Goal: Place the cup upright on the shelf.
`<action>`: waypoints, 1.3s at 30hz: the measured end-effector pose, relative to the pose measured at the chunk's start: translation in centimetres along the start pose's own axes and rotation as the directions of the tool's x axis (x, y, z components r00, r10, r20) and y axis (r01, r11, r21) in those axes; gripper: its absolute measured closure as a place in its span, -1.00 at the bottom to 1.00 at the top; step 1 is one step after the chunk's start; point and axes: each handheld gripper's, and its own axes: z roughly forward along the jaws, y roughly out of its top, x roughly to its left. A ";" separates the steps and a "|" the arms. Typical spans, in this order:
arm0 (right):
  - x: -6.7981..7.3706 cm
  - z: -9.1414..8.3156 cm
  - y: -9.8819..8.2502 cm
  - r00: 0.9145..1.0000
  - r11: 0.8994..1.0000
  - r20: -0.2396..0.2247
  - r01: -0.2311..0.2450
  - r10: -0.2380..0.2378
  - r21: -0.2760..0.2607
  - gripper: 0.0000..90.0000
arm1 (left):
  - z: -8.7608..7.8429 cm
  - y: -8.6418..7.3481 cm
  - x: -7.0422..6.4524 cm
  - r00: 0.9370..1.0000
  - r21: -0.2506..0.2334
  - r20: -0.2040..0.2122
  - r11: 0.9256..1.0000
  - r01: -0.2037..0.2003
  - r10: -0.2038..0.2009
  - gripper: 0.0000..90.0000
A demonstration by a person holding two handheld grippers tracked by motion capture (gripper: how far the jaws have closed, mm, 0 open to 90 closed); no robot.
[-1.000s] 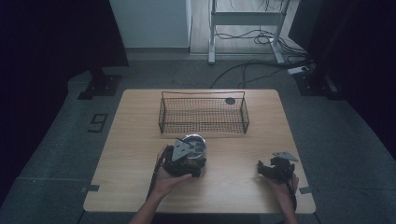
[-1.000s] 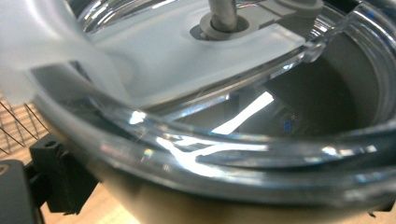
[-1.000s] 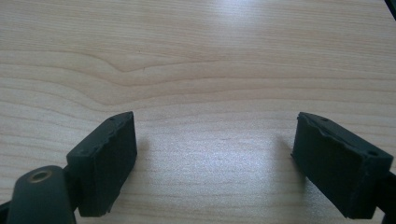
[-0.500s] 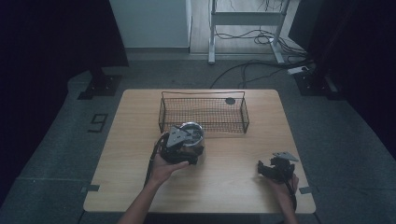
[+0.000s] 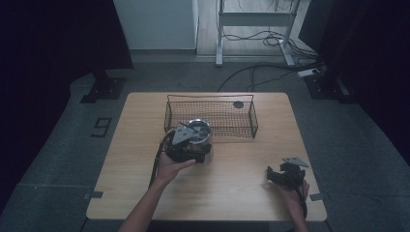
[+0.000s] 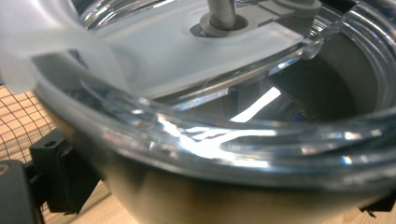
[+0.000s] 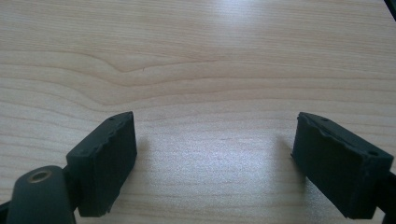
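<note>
**You are holding a shiny pot by the basket**

Your left gripper [image 5: 186,145] is holding a shiny metal pot [image 5: 199,133]. Its jaws are pressing on the two sides of the pot, one dark jaw showing at the lower left and a bit of the other at the lower right in the left gripper view. The pot [image 6: 243,186] is very close to that camera. It is wearing a clear lid [image 6: 210,135], and the lid is shining with white light. A grey post [image 6: 222,14] is sticking up from the middle of the lid.

In the high view your left hand [image 5: 171,166] is wrapping around the back of the gripper. The pot is sitting just in front of the wire basket [image 5: 211,116], right by its near left corner. I cannot tell if the pot is touching the table [image 5: 135,159] or hanging a little above it. A small dark round thing [image 5: 238,104] is lying at the far right of the basket.

Your right gripper [image 5: 285,175] is resting low near the right front part of the table, well apart from the pot and the basket. Your right hand [image 5: 292,193] is holding it from behind. In the right gripper view its two black jaws are standing wide apart, with just bare wood [image 7: 205,70] between them. They are holding nothing.
</note>
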 end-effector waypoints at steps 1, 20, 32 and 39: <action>0.0 0.0 0.0 1.000 1.000 0.000 0.000 0.000 0.000 -0.70 | 0.0 0.2 0.1 1.000 0.000 0.001 1.000 -0.002 0.002 -0.91; 0.0 0.0 0.0 1.000 1.000 0.000 0.000 0.000 0.001 -0.70 | -0.1 2.9 1.1 1.000 -0.014 0.024 1.000 -0.006 0.006 -0.91; 0.0 0.0 0.0 1.000 1.000 0.001 -0.002 0.002 0.000 -0.70 | 0.6 4.0 1.2 0.999 -0.003 0.015 0.999 -0.032 0.032 -0.91; 0.0 0.0 0.0 1.000 1.000 0.001 -0.001 0.001 0.000 -0.70 | 0.5 4.9 1.7 1.000 -0.020 0.021 1.000 -0.015 0.016 -0.91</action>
